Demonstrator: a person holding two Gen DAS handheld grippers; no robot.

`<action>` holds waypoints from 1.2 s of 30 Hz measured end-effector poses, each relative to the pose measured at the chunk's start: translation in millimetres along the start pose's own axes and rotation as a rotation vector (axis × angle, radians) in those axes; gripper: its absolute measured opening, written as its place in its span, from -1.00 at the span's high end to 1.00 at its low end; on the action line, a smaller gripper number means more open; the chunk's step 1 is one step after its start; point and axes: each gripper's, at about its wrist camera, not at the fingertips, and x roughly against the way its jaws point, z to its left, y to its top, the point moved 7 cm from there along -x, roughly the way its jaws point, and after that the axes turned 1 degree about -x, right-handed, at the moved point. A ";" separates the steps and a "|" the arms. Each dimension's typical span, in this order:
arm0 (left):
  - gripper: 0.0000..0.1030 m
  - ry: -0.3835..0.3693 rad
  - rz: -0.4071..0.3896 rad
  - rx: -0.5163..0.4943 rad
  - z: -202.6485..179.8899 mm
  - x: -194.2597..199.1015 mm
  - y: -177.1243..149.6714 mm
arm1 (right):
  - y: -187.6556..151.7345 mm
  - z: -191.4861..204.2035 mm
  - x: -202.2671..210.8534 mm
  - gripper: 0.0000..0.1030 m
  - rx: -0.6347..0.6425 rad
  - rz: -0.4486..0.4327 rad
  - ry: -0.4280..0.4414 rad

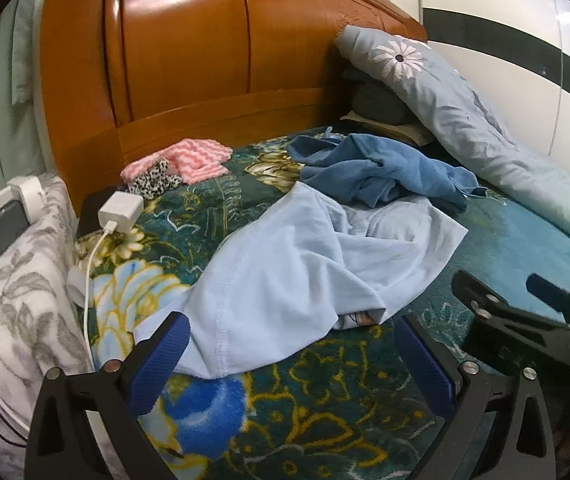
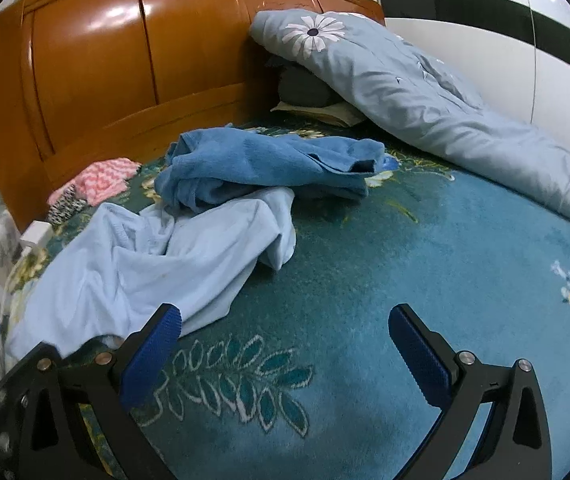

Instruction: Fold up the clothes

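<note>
The bed is covered by a dark green flowered blanket [image 1: 325,412], and a wooden headboard [image 1: 189,64] fills the upper left of both views. A pale blue quilt [image 2: 425,96] with a daisy lies bunched along the upper right.

In the middle of the frame lie the clothes. The light blue garment [image 1: 285,272] is crumpled, with one end reaching the lower left of the left wrist view. The darker blue garment [image 1: 381,168] lies heaped just behind it and touches it. A pink zigzag cloth [image 1: 189,160] sits further back, near the headboard. A white charger [image 1: 120,211] with its cable is at the left edge.

The left gripper [image 1: 289,344] has its jaws spread wide; the hem of the light blue garment lies between them, but the pads do not press on it. The right gripper [image 2: 285,336] is also spread wide, over bare blanket, just right of the same garment.

I judge that folding is not yet begun; this is the first reach. The next move calls for closing on an edge of the light blue garment and pulling it flat.
</note>
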 end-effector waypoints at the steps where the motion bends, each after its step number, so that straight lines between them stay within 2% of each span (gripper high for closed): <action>1: -1.00 -0.016 0.003 0.005 -1.8 1.0 -0.4 | 1.5 0.5 -1.0 -1.00 -0.008 -0.010 0.004; 4: -1.00 -0.062 0.009 0.036 -4.8 3.9 -1.0 | 5.9 2.1 -3.8 -1.00 -0.031 -0.040 0.016; 6: -1.00 -0.050 0.014 0.055 -1.5 2.5 0.8 | 6.7 -6.9 -2.2 -1.00 -0.074 -0.064 0.057; 8: -1.00 -0.025 -0.019 0.058 -3.7 3.4 1.6 | 4.4 -15.6 7.5 -1.00 -0.088 -0.082 0.063; 10: -1.00 -0.019 -0.044 0.080 -3.4 6.1 3.6 | 2.9 -19.9 18.9 -1.00 -0.081 -0.096 0.063; 15: -1.00 -0.027 -0.037 0.184 2.0 2.9 0.2 | 0.0 -19.4 25.4 -1.00 -0.071 -0.097 0.064; 18: -1.00 -0.014 -0.048 0.173 -0.4 3.4 -0.3 | 3.6 -15.7 30.4 -1.00 -0.055 -0.111 0.055; 23: -1.00 -0.097 -0.002 0.275 0.7 -3.8 -6.8 | 8.1 -17.1 36.3 -1.00 -0.053 -0.131 0.037; 31: -1.00 -0.149 -0.043 0.391 11.5 -1.9 -5.1 | 10.6 -14.1 41.9 -1.00 -0.045 -0.143 0.050; 34: -1.00 -0.155 -0.060 0.399 15.2 0.5 -1.6 | 12.1 -12.2 44.9 -1.00 -0.041 -0.157 0.058; 36: -1.00 -0.143 -0.069 0.371 14.8 3.1 2.5 | 13.5 -11.6 47.5 -1.00 -0.038 -0.167 0.058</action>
